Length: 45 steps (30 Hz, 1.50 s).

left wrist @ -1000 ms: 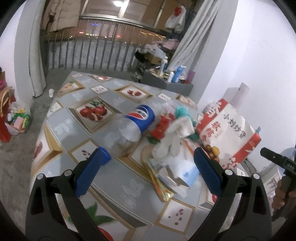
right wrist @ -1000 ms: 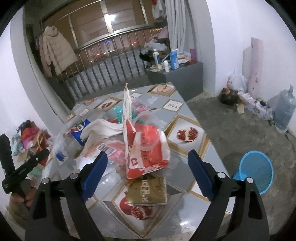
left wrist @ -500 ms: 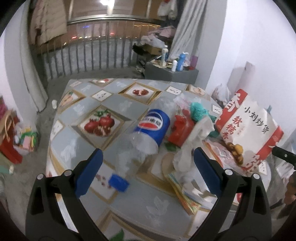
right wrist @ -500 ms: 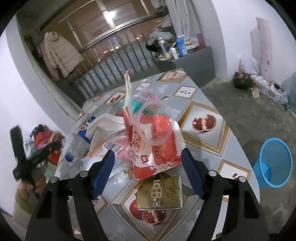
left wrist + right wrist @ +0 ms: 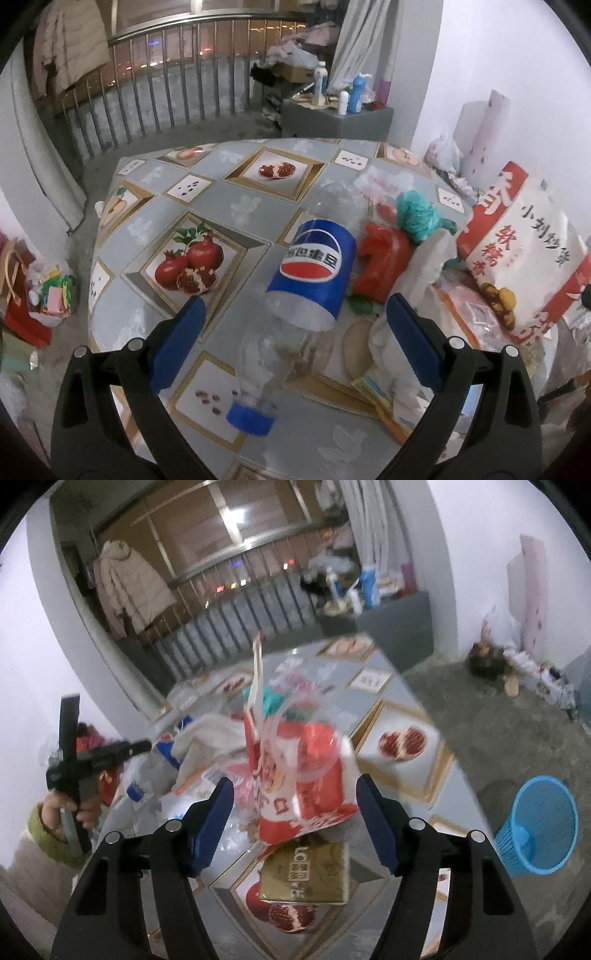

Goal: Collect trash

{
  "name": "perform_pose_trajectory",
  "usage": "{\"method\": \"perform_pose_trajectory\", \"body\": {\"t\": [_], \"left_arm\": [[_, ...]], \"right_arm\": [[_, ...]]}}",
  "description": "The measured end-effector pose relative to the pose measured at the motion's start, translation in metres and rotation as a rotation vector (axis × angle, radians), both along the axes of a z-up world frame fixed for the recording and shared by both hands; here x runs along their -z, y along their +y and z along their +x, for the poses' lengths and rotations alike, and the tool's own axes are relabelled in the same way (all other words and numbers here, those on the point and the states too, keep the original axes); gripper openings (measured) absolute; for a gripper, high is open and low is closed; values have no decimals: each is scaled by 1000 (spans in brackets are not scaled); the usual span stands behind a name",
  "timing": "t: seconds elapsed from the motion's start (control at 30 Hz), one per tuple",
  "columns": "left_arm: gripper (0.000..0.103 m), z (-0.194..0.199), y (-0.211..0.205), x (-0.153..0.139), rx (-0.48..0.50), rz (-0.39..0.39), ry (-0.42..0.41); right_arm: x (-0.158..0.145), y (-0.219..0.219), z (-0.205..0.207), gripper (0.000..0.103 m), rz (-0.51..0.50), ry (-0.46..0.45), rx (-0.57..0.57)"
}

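A heap of trash lies on the patterned table [image 5: 236,206]. An empty Pepsi bottle [image 5: 310,273] lies on its side, blue cap [image 5: 251,419] toward me. My left gripper [image 5: 291,343] is open, its fingers on either side of the bottle's clear neck, apart from it. Beside it lie a red wrapper [image 5: 384,269], a green wad [image 5: 417,216] and a red-and-white snack bag [image 5: 524,254]. My right gripper [image 5: 295,825] is open, with the snack bag [image 5: 303,775] between its fingers and a gold pack [image 5: 306,871] below.
A blue waste basket [image 5: 535,830] stands on the floor right of the table. A railing [image 5: 166,85] and a grey cabinet with bottles [image 5: 336,110] are behind. Bags of clutter [image 5: 48,295] lie on the floor at left. The left gripper shows in the right wrist view [image 5: 85,760].
My left gripper has moved forward over the Pepsi bottle, which now lies between its fingers. My right gripper has moved closer to the snack bag and its fingers have narrowed a little.
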<state>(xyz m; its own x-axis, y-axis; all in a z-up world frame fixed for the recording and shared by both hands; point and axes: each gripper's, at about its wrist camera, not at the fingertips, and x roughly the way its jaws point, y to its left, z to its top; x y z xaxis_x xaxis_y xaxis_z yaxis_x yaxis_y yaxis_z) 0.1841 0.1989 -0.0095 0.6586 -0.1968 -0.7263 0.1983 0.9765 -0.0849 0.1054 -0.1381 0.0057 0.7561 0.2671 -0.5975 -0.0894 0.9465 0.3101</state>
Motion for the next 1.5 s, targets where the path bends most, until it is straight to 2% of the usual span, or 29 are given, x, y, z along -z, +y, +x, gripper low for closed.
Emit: {"method": "perform_pose_trajectory", "body": {"t": [0.13, 0.2, 0.3, 0.4, 0.47, 0.67, 0.73, 0.87, 0.93, 1.0, 1.13, 1.27, 1.37, 1.5], "left_arm": [[94, -27, -3, -12, -3, -77, -27], [94, -43, -13, -21, 40, -124, -53], [94, -72, -45, -36, 168, -165, -101], [94, -92, -78, -40, 283, -183, -115], [94, -102, -105, -36, 344, -165, -116], [94, -116, -156, -28, 414, -94, -144], [94, -118, -165, -28, 416, -85, -152], [94, -118, -171, -31, 404, -84, -154], [88, -117, -168, -31, 382, -86, -142], [84, -116, -162, -30, 351, -89, -124], [78, -113, -147, -28, 264, -91, -100], [78, -112, -118, -25, 161, -103, -80], [77, -111, -104, -24, 119, -122, -68], [77, -112, -92, -24, 95, -152, -62]], "right_arm": [[-9, -6, -9, 67, -19, -24, 14], [-11, -11, -11, 67, -4, -28, 32], [-11, -28, -14, 67, 59, -32, 88], [-4, -43, -17, 67, 93, 4, 145], [4, -51, -21, 67, 112, 34, 163], [46, -60, -31, 67, 218, 167, 117], [59, -51, -30, 67, 173, 203, 75], [69, -25, -29, 67, 31, 196, -17], [72, -16, -24, 67, -5, 191, -60], [74, -10, -19, 67, -15, 193, -88], [74, -1, -11, 75, -15, 184, -133], [76, 6, -8, 83, -42, 183, -140], [81, 18, -3, 86, -74, 196, -157], [90, 38, 3, 86, -165, 208, -164]]}}
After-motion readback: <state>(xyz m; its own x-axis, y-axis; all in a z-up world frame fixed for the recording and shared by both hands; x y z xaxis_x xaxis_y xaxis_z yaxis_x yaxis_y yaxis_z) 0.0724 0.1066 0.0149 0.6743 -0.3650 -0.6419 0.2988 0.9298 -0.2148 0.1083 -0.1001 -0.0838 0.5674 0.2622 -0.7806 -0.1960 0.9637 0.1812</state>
